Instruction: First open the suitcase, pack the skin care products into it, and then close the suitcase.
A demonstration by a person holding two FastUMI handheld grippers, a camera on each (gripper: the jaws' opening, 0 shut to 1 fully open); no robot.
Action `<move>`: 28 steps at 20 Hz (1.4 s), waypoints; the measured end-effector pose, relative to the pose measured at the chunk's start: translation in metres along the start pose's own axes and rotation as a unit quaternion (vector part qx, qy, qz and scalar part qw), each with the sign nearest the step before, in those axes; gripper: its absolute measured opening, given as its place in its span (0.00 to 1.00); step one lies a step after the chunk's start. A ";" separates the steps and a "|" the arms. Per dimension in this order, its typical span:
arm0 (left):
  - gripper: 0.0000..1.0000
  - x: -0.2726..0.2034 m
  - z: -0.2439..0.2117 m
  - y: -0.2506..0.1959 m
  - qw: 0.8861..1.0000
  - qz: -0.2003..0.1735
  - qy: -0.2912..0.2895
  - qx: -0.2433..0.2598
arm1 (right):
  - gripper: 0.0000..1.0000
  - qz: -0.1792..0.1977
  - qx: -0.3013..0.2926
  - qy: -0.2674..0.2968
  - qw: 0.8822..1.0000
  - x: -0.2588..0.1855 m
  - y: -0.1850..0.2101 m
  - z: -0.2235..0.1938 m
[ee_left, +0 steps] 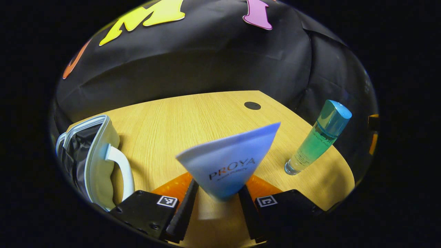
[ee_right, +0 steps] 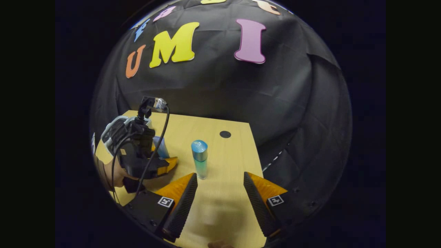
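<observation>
While the left gripper point(ee_left: 217, 198) is clamped on the lower end of a pale blue tube point(ee_left: 230, 164), both fingers pressing its sides, the open suitcase point(ee_left: 90, 158) lies to that gripper's left on the table point(ee_left: 193, 117), near but not touching. The tube's flat crimped end points up and away from the fingers, tilting right. Judgement: the coming move is a carry leftward over the suitcase rim, and the left gripper is the nearer one for it.

The right gripper point(ee_right: 220, 196) stands wide open, holding nothing. A green bottle point(ee_right: 200, 159) with a blue cap stands upright just ahead of its left finger, apart from it. This item remains unpacked.
</observation>
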State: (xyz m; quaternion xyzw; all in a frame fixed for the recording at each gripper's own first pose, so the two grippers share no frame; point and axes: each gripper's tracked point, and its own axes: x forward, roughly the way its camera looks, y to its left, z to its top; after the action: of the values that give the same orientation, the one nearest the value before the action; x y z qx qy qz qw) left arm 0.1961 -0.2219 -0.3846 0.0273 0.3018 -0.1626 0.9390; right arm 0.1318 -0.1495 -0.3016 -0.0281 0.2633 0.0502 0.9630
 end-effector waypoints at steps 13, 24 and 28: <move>0.46 -0.058 0.014 0.006 0.999 -0.002 -0.049 -0.015 | 0.80 0.022 -0.004 0.003 1.000 0.100 0.048 -0.016; 0.46 -0.161 0.025 0.067 0.997 0.040 -0.059 -0.014 | 0.34 -0.021 0.023 -0.014 0.999 0.118 0.052 -0.014; 0.46 -0.187 0.025 0.109 0.996 0.059 -0.052 -0.032 | 0.31 -0.028 0.032 -0.006 0.999 0.085 0.063 -0.011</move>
State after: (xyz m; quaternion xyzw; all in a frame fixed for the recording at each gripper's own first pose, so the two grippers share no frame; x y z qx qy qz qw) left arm 0.1018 -0.0683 -0.2618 0.0071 0.2556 -0.0981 0.9618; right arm 0.1925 -0.0812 -0.3560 -0.0043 0.2583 0.0149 0.9659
